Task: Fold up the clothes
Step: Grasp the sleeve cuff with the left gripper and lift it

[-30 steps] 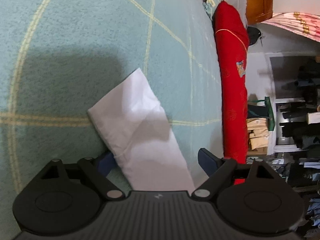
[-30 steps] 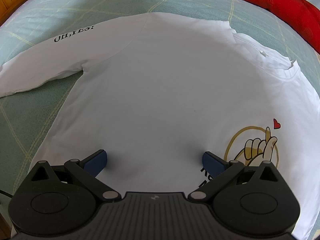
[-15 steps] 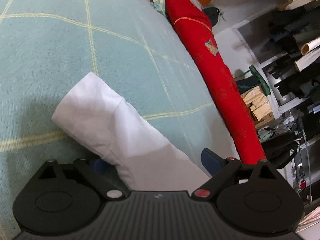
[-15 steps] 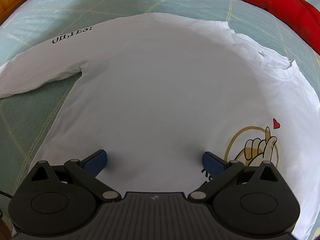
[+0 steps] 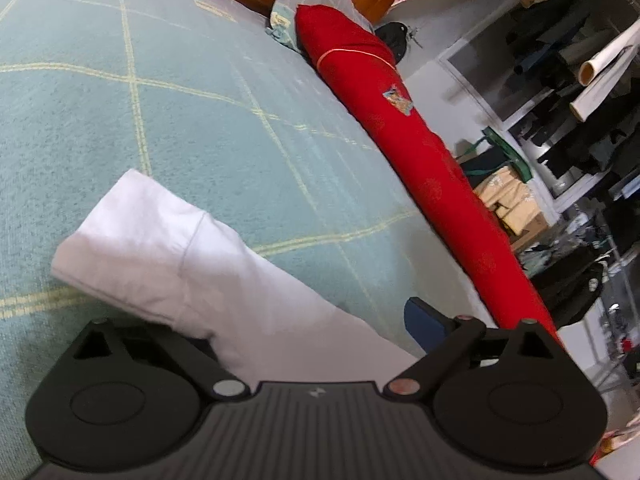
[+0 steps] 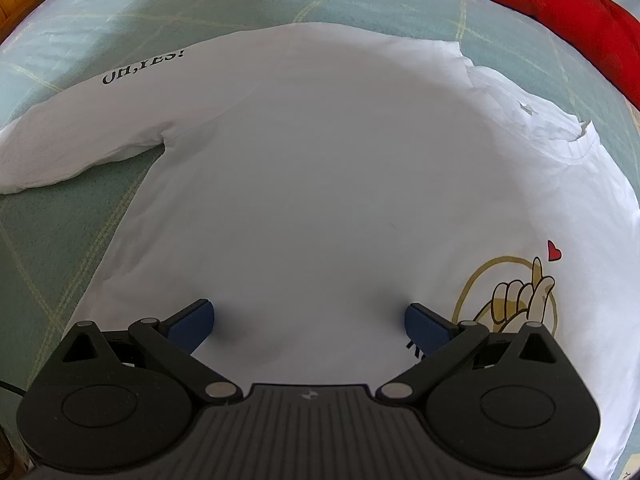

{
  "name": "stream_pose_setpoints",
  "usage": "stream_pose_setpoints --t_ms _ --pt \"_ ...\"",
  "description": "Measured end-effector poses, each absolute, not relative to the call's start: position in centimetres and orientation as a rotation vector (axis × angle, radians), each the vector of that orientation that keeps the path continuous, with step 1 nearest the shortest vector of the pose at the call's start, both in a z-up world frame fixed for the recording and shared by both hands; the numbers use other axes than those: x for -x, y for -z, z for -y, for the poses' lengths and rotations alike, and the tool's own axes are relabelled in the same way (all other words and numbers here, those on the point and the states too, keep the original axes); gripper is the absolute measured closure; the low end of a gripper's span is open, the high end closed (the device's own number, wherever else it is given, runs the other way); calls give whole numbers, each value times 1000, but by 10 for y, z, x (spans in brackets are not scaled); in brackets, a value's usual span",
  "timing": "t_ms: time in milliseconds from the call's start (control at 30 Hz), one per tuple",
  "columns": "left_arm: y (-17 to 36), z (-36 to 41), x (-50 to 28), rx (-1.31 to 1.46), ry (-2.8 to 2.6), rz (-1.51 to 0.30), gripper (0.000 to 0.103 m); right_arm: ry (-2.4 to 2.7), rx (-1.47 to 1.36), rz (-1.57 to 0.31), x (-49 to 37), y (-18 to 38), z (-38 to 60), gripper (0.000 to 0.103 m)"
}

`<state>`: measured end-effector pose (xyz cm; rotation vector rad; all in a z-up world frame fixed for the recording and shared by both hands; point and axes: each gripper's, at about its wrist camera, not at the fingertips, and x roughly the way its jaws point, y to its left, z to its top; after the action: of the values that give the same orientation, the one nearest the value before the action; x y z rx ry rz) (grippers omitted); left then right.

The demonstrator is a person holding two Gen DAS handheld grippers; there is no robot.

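1. The bed (image 6: 120, 12), under its pale green sheet crossed with yellow lines, carries everything; a long red bolster (image 5: 400, 120) lies along its far edge, and cluttered shelves (image 5: 580, 120) stand beyond (none of that matters to the fold).

2. The white long-sleeved shirt (image 6: 320, 180) is spread flat and face up on the sheet. A finger-heart print (image 6: 516, 296) sits on the chest, and "OH,YES!" lettering (image 6: 142, 68) runs along one outstretched sleeve.

3. The other sleeve (image 5: 168, 256) lies straight out on the sheet, with its cuff end toward the middle of the bed.

4. My right gripper (image 6: 310, 324) points steeply down over the shirt's body, its jaws wide apart and gripping nothing.

5. My left gripper (image 5: 312, 320) sits over that sleeve with its jaws apart. One blue pad (image 5: 424, 324) shows; the other is hidden behind the cloth, and nothing is pinched.

6. I judge the shirt laid out and the first fold not yet made. The next move calls for closing on the sleeve near its cuff and carrying it across the body, keeping the cloth flat so the torso doesn't drag.
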<state>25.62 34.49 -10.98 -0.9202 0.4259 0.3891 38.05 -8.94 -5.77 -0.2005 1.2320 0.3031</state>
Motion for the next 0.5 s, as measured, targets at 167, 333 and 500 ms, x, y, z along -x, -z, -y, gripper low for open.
stream_pose_setpoints --t_ms 167,333,500 --pt "99 -348 -258 932 -359 -403 9 -329 164 -1192 -380 49 85 0" --pt "83 -341 -261 889 -308 -363 9 -370 142 -1155 -372 44 74 0" --pt "70 -330 -264 870 -264 -339 9 -417 158 -1126 -360 45 69 0"
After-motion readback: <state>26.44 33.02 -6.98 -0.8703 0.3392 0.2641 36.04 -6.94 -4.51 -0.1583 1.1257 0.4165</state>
